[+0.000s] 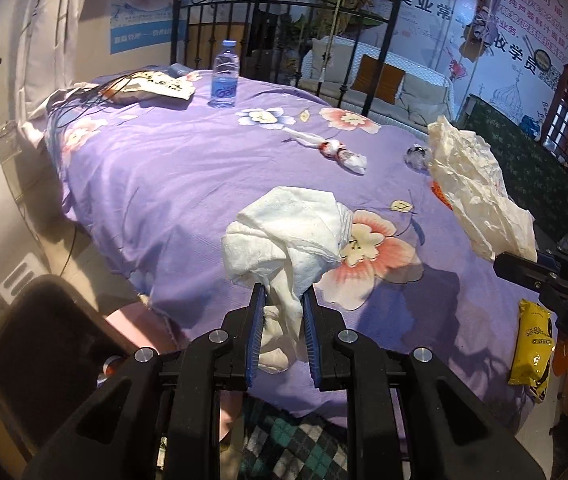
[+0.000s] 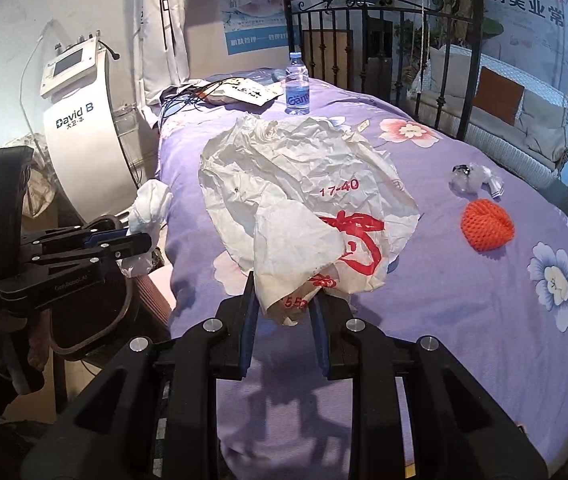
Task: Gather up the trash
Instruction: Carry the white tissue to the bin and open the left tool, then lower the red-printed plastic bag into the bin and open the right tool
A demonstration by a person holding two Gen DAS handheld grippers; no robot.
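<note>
My left gripper [image 1: 284, 300] is shut on a crumpled white tissue wad [image 1: 284, 236], held above the near edge of the purple flowered bed [image 1: 163, 168]. My right gripper [image 2: 284, 300] is shut on a crumpled white plastic bag with red print [image 2: 304, 200], which hangs over the sheet. Each gripper shows in the other view: the right gripper [image 1: 500, 262] with the bag [image 1: 468, 184], the left gripper [image 2: 143, 242] with the tissue [image 2: 149, 204]. On the bed lie an orange foam net [image 2: 486, 224], a clear plastic wrapper [image 2: 472, 180], a twisted white wrapper [image 1: 332, 150] and a yellow snack packet [image 1: 532, 344].
A water bottle [image 1: 225, 76] stands upright at the far end beside a paper bag with cables [image 1: 151, 88], in front of a black iron bedframe [image 1: 284, 20]. A white machine [image 2: 79, 120] stands left of the bed. A dark chair [image 1: 43, 340] is near the left corner.
</note>
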